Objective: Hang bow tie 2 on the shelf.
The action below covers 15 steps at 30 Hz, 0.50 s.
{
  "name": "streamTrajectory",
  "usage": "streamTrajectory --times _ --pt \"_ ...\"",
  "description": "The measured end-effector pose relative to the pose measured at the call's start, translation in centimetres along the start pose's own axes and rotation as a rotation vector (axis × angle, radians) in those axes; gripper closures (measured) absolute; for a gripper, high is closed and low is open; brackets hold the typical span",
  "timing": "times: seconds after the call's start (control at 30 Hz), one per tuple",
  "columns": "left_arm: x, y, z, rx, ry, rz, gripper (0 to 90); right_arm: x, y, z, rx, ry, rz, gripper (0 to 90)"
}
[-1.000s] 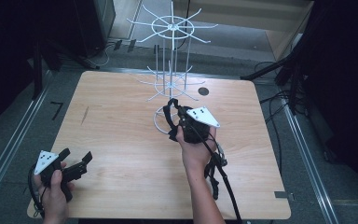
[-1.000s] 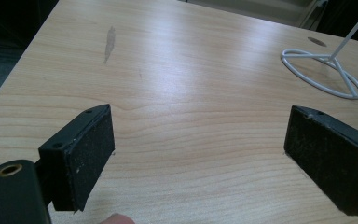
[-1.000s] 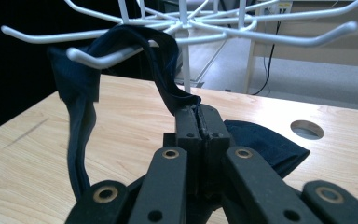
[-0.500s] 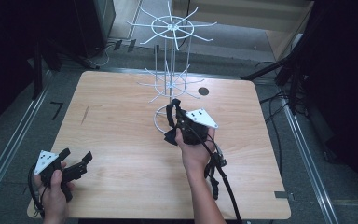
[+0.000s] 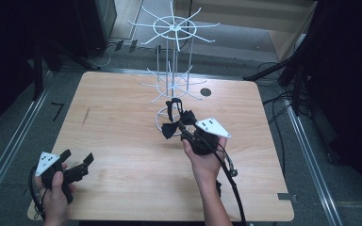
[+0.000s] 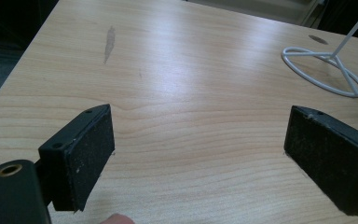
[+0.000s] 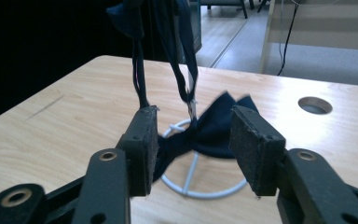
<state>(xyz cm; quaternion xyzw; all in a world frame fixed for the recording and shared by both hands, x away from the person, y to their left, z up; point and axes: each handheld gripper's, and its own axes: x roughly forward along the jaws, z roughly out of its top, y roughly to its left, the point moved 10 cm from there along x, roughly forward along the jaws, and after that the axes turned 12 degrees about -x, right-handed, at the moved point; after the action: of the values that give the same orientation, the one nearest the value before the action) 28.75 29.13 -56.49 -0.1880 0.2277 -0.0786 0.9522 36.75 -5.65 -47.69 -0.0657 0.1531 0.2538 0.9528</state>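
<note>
Visibly, bow tie [image 7: 214,133] unlabelled, right tongs [image 7: 193,149] opening.

Overhead view; two low tabletop [image 5: 122,141] close-ups

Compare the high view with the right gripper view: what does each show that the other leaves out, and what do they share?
High view alone: the white wire rack from top ring to base, the person's hands, and the left tool near the table's front left corner.

Right gripper view alone: up close, the right tool with its jaws apart after just opening, the dark bow tie between them, apparently free of the pads.

Both: the bow tie hanging by its strap, the rack's base ring, the wooden table and its round hole.
</note>
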Motion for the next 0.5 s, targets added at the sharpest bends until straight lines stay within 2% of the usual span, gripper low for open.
streamTrajectory --times 0.17,0.3,0.33,0.4,0.5 --pt "0.0 0.1 0.0 -0.003 -0.004 -0.001 9.3 -1.5 -0.8 -1.1 0.011 0.003 -0.011 50.8" --pt "0.0 0.0 0.0 -0.003 -0.004 0.000 9.3 -2.2 -1.0 -1.6 0.021 0.005 -0.001 51.4" --pt "0.0 0.0 0.0 -0.001 -0.002 0.002 9.3 -2.9 -1.2 -1.9 0.013 0.007 -0.002 51.6" --pt "0.0 0.0 0.0 0.001 -0.003 0.002 9.3 -3.3 -1.3 -2.0 0.013 0.005 0.000 51.6" --pt "-0.1 0.0 0.1 0.003 -0.010 0.005 9.3 -4.3 -2.0 -2.5 0.027 -0.003 -0.009 51.6"
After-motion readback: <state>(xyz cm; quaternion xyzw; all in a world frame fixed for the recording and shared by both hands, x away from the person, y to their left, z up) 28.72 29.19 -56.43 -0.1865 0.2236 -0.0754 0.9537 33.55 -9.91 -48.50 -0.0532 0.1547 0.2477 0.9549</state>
